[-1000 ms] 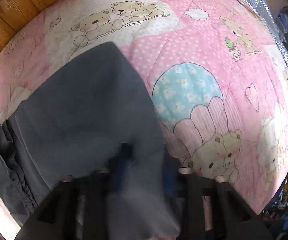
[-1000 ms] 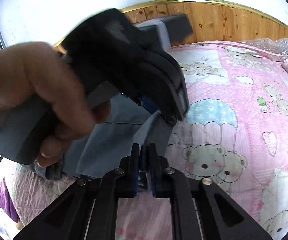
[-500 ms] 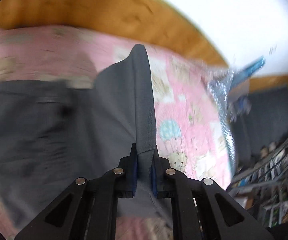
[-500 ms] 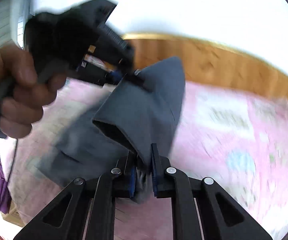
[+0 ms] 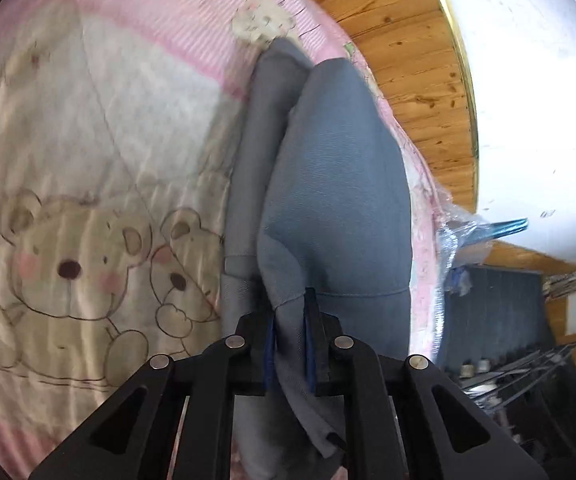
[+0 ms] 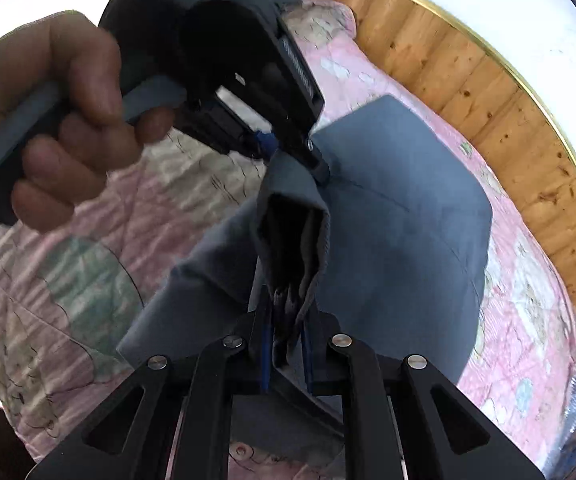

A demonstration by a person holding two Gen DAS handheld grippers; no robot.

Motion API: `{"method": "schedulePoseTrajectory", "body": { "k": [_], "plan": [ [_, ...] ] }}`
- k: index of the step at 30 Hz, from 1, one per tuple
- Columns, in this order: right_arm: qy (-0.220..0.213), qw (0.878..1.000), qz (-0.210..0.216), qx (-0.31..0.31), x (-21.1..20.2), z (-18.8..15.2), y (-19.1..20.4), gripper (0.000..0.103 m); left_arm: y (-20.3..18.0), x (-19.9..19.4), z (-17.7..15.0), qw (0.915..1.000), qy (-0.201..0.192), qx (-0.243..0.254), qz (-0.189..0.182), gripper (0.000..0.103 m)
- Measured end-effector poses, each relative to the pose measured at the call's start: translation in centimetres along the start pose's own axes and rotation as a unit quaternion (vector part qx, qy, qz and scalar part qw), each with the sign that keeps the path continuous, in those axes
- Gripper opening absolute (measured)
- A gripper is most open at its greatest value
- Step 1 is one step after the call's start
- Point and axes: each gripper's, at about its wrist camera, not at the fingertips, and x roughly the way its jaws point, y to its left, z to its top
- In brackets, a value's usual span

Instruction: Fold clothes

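A pink quilt (image 5: pixel 136 40) printed with teddy bears (image 5: pixel 68 276) covers the bed, with a pale blue-green patch (image 6: pixel 84 280) showing in the right wrist view. Behind it runs a wooden headboard (image 5: pixel 419 80) with a thin gold trim (image 5: pixel 465 92) along its top edge, and above that a white wall (image 5: pixel 527 100). Crinkled clear plastic (image 5: pixel 455 232) lies at the quilt's far edge, and beyond it a dark rack (image 5: pixel 527 372) holds small items too blurred to make out.
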Motion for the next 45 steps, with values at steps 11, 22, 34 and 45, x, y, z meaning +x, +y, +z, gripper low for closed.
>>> {"method": "schedulePoseTrajectory", "body": {
  "k": [11, 22, 34, 45],
  "plan": [
    [0.061, 0.997, -0.013, -0.038, 5.8, 3.2, 3.3, 0.013, 2.3, 1.9, -0.5, 0.9977, 0.043, -0.011, -0.052, 0.016],
    [0.010, 0.977, 0.095, 0.189, 1.2, 1.8, -9.6, 0.035, -1.5, -2.4, -4.7, 0.9940, 0.055, 0.090, 0.028, 0.028],
    [0.021, 0.908, 0.143, 0.393, 3.9, -6.6, -17.6, 0.078, -3.0, -4.1, -0.8, 0.9944, -0.021, 0.080, 0.065, 0.058],
    [0.031, 0.889, 0.228, 0.396, 6.7, -9.8, -14.8, 0.013, -1.5, 5.5, 6.8, 0.9970, -0.037, 0.013, 0.066, 0.042]
  ]
}}
